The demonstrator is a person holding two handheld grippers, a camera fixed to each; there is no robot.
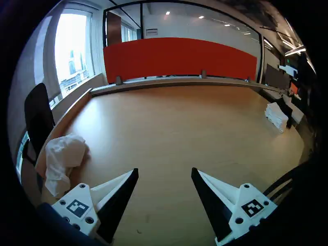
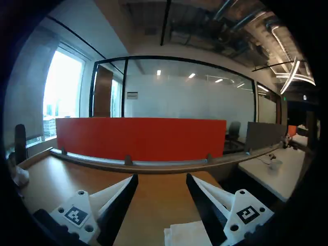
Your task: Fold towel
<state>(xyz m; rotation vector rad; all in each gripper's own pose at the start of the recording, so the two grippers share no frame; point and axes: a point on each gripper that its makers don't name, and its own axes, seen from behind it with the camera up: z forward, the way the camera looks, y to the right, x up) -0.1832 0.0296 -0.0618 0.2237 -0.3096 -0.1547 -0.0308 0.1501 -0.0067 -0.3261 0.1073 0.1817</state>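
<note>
Your left gripper is spread wide with nothing between its fingers, hanging low over bare wood. Your right gripper is just as wide apart and holds nothing either.

The towel to be folded looks like the crumpled towel, a loose white heap at about 10 o'clock from your left gripper, at the counter's left edge, with part of it hanging over that edge. In the right gripper view the same heap sits at 9 o'clock, well apart from that gripper. No fold has been made in it, so I judge this one not yet begun: you have to reach it, spread it flat and make every fold.

Some work appears finished. A folded stack of white towels lies at about 2 o'clock from your left gripper, near the counter's far right edge. A flat white cloth lies at 6 o'clock in the right gripper view, just below that gripper's fingers; whether it is the top of that stack I cannot tell.

As for containers, both the heap and the stack lie straight on the counter, not in any basket or bin. A red divider stands along the far edge at 12 o'clock.
</note>
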